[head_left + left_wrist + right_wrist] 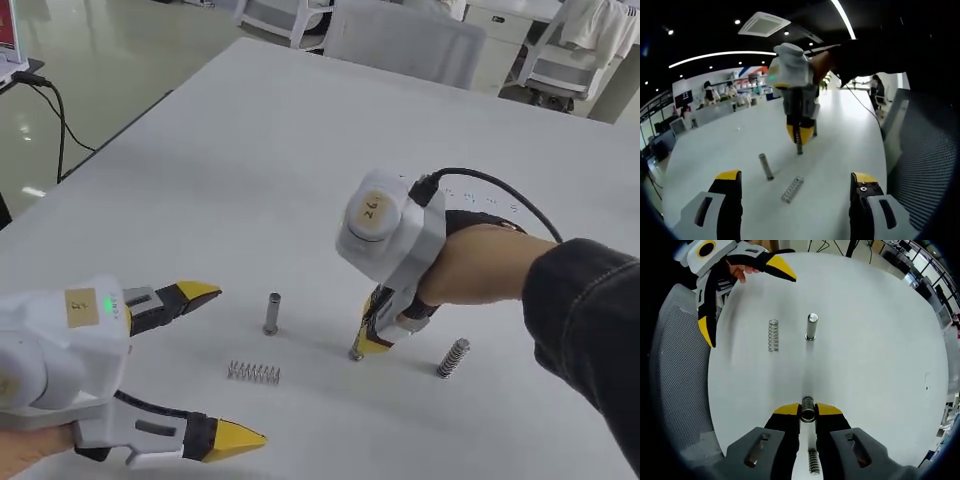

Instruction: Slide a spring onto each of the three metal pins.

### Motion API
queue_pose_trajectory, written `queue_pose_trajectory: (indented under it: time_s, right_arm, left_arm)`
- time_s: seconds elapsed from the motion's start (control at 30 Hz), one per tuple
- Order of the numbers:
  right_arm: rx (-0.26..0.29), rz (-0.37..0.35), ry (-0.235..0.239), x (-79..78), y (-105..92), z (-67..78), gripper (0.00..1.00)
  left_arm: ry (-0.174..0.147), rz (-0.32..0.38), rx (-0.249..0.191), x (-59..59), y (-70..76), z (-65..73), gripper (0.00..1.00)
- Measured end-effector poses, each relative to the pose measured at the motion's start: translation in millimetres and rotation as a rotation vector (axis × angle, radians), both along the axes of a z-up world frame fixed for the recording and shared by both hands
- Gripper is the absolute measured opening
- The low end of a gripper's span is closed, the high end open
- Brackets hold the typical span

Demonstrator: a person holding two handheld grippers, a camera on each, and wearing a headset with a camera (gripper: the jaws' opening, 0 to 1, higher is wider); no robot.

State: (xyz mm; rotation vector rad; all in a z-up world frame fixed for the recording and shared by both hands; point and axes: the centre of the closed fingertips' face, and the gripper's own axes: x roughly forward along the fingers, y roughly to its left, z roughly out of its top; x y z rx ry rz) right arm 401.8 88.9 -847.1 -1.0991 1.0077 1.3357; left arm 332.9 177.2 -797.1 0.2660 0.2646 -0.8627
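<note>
left hand-held gripper: jaws wide | right hand-held gripper: gripping spring | loose spring on table

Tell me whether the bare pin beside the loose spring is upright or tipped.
Upright: the bare pin stands on its base on the table, with the loose spring lying flat beside it.
</note>
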Motion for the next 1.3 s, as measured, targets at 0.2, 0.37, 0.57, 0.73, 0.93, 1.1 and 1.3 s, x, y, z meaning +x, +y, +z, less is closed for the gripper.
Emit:
queue_pose_trajectory:
  time_s: [0.2,0.37,0.57,0.73,0.93,1.1,1.3]
  right_arm:
    - [-0.004,0.0,0.002,-1.1,-0.6,-3.9,0.08]
    - [-0.009,0.001,0.0,-1.2,-1.4,-6.5,0.08]
    - [-0.006,0.004,0.001,-1.2,-1.5,-6.0,0.09]
    - [-0.006,0.008,-0.002,-1.5,-1.7,-5.7,0.11]
    - [0.006,0.007,0.0,-3.0,-0.1,-5.0,0.15]
    - [0.016,0.009,-0.004,-4.1,2.2,-2.8,0.18]
    - [0.029,0.023,-0.016,-7.1,8.5,2.9,0.2]
  left_arm:
    - [0.002,0.009,-0.002,0.2,1.6,0.5,0.86]
    - [0.003,0.013,-0.004,0.0,1.8,1.0,0.85]
    - [0.005,0.015,-0.008,-0.2,1.3,1.3,0.85]
    - [0.007,0.015,-0.008,-0.6,1.9,0.6,0.85]
    - [0.013,0.014,-0.009,-1.3,2.5,-0.3,0.84]
    - [0.014,0.011,-0.011,-1.3,1.8,-0.4,0.84]
    - [0.016,0.008,-0.011,-1.7,1.5,-1.0,0.84]
